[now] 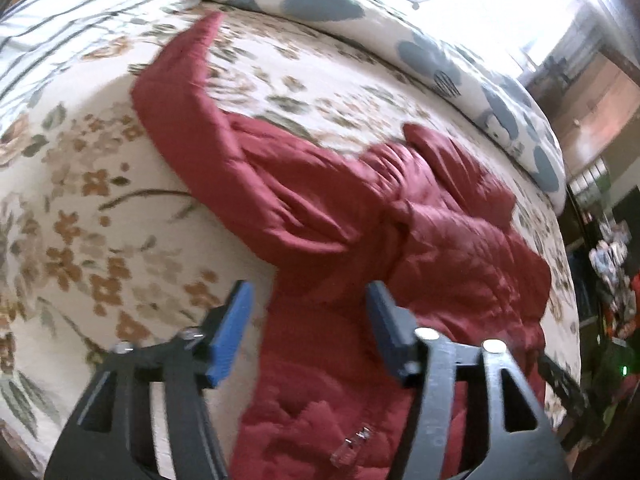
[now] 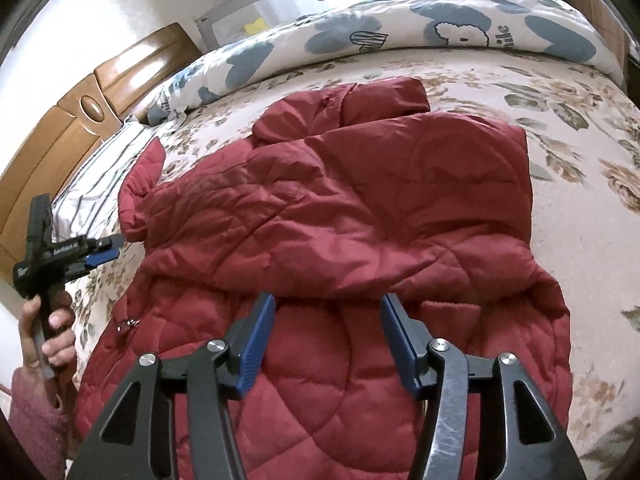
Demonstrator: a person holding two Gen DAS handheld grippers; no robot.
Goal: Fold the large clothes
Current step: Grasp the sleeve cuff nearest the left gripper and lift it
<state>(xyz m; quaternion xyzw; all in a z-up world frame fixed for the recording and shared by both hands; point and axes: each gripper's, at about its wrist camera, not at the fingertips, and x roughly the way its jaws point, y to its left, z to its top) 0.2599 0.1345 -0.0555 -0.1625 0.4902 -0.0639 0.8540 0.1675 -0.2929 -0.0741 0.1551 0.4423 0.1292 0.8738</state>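
Claws tilt downward, both spread with nothing between: the right gripper (image 2: 327,312) hovers over the red jacket's (image 2: 340,208) hem, which stretches ahead toward its hood; the left gripper (image 1: 308,300) hangs beside its sleeve (image 1: 180,92).

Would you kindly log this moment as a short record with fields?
garment: red quilted jacket, lying on the bed
fold state: one side folded over the body; one sleeve still stretched out
surface: floral bedspread
left gripper: open, holding nothing
right gripper: open, above the jacket, holding nothing
nearby: blue-patterned duvet, striped pillow
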